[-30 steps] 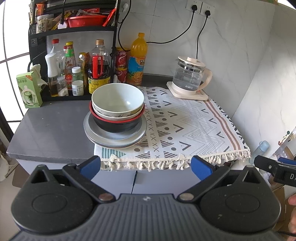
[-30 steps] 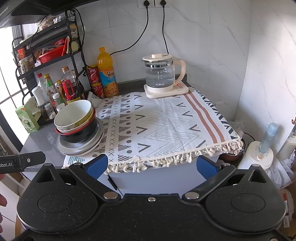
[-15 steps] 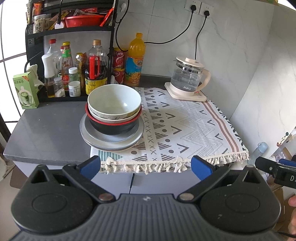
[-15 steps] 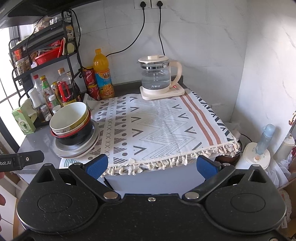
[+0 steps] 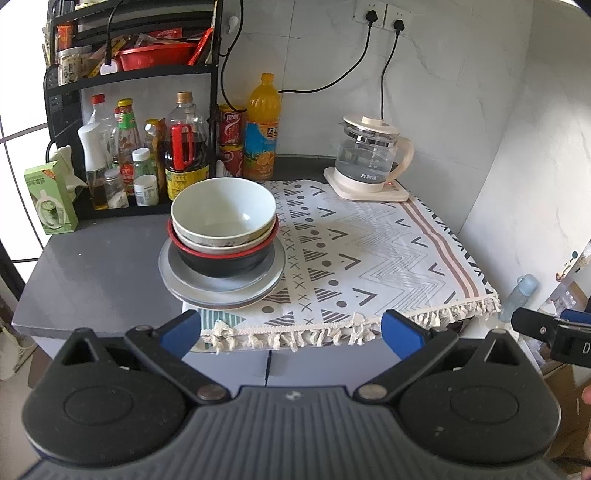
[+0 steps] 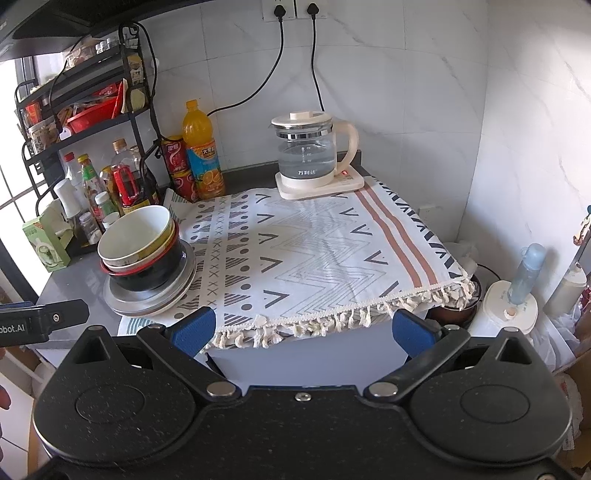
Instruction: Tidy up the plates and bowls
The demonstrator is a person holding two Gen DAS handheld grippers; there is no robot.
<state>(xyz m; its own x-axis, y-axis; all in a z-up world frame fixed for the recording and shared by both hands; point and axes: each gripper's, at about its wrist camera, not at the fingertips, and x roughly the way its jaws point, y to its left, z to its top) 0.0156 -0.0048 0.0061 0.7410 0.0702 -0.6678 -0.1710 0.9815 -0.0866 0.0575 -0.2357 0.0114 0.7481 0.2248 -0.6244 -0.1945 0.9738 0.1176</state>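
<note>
bowls [image 5: 223,218] and plates [image 5: 221,284] are all in one stack ahead of both grippers, sitting on the near left corner of the patterned cloth [image 5: 369,258] and partly hanging over onto the grey counter [image 5: 103,273].

left gripper [image 5: 290,328] is spread wide open with nothing between its blue fingertips [image 5: 181,332], held off the front edge of the counter, not touching anything. the stack is just ahead of it and a bit to the left. right gripper [image 6: 303,328] is the same deal, wide open and empty, off the fringe edge of the cloth, and from there the stack is ahead and well off to the left. each camera catches a bit of the other gripper at the side of the view.

the stack itself: a couple of grey plates on the bottom, then a black bowl with a red rim [image 5: 221,258], then a lighter bowl, then a white bowl on top, nested and leaning slightly.

further out, behind the stack, there's a black rack [image 5: 147,74] packed with sauce bottles [image 5: 184,147], plus two red cans [image 5: 231,144] and an orange drink bottle [image 5: 262,129] just beside it. a glass kettle [image 5: 369,155] on its base sits at the far side of the cloth, ahead and to the right, with two cords running up to wall sockets [image 5: 382,16]. green box [image 5: 50,199] far left on the counter.
</note>
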